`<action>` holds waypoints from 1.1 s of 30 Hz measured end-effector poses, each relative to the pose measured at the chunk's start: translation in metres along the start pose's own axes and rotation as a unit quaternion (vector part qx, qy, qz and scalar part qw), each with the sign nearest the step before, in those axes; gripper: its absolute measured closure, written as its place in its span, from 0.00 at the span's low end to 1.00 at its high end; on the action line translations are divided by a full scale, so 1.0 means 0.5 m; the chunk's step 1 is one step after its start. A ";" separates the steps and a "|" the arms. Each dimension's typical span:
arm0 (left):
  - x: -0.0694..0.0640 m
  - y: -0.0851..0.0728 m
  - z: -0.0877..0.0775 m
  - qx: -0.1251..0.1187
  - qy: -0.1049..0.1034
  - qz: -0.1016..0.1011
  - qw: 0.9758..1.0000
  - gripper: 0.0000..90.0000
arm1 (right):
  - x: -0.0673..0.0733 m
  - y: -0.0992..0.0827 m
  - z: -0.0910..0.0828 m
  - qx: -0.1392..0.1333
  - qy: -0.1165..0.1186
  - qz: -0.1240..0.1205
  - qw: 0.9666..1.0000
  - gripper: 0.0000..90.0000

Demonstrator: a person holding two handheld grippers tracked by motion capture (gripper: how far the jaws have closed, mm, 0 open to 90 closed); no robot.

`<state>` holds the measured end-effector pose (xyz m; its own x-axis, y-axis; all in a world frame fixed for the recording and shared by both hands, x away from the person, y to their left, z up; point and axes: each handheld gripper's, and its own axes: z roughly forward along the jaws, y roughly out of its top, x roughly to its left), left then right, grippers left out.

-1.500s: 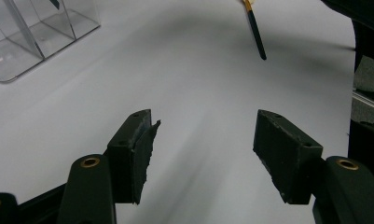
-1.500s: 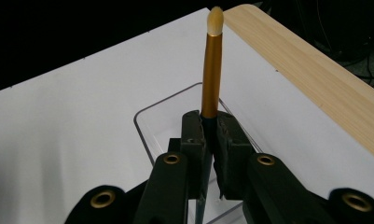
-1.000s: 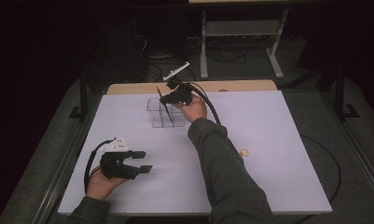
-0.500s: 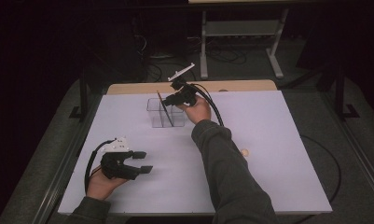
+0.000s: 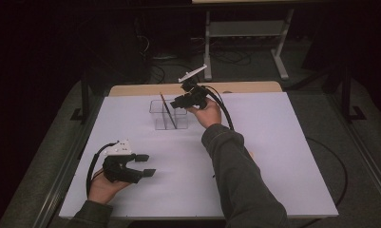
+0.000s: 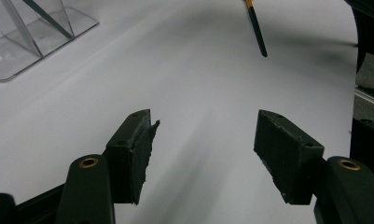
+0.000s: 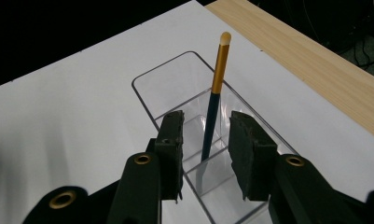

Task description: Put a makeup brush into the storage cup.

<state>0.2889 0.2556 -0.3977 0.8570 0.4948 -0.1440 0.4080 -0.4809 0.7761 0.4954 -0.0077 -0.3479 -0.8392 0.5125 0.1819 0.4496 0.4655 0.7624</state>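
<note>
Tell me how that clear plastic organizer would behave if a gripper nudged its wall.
The clear organizer looks thin-walled and light, so it would probably slide across the smooth white table rather than resist. Its base looks wide and flat, so tipping seems unlikely. The pencil leaning inside would likely rattle or shift against a divider.

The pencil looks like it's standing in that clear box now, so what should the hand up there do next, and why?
Probably draw the right tool back and up, away from the clear box. Its jaws have just been opening, and the pencil stands between them untouched, leaning in a compartment. Another pencil lies on the white table, likely next to fetch.
</note>
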 end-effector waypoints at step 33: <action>-0.001 0.000 0.004 0.005 0.004 0.006 1.000 0.39 | 0.004 -0.072 -0.083 -0.006 -0.001 0.009 1.000 0.60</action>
<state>0.2892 0.2541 -0.3988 0.8597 0.4940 -0.1301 0.4008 -0.4944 0.7713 0.4648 -0.0535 -0.3493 -0.8301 0.5224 0.1949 0.4613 0.4470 0.7664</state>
